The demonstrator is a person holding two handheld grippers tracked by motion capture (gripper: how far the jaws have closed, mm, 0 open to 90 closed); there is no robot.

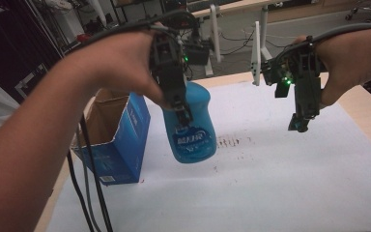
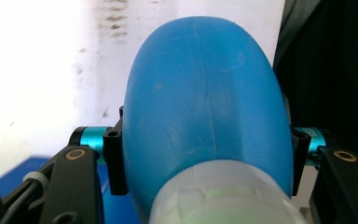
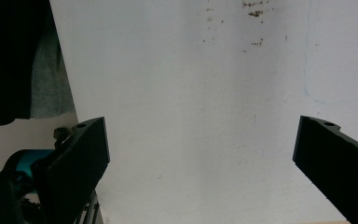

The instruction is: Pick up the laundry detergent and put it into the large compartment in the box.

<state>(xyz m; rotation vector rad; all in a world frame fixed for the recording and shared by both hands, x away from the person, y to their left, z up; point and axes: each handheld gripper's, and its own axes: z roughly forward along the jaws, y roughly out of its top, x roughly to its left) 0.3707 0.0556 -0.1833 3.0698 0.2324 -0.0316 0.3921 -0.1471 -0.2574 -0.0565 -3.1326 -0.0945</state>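
A blue plastic bottle with a printed label hangs in the air above the white sheet, base pointing down. My left gripper is shut on its upper body from above. In the left gripper view the bottle sits between the two black jaws, its pale cap end nearest the camera, with the left gripper pressing on both sides. My right gripper hangs over the right part of the sheet, pointing down. In the right gripper view the right gripper stands open with only white sheet between its jaws.
An open blue cardboard box stands on the table's left side, right beside the lifted bottle. A white sheet with dark specks covers the wooden table. Cables trail down at the lower left. White stands rise at the table's far edge.
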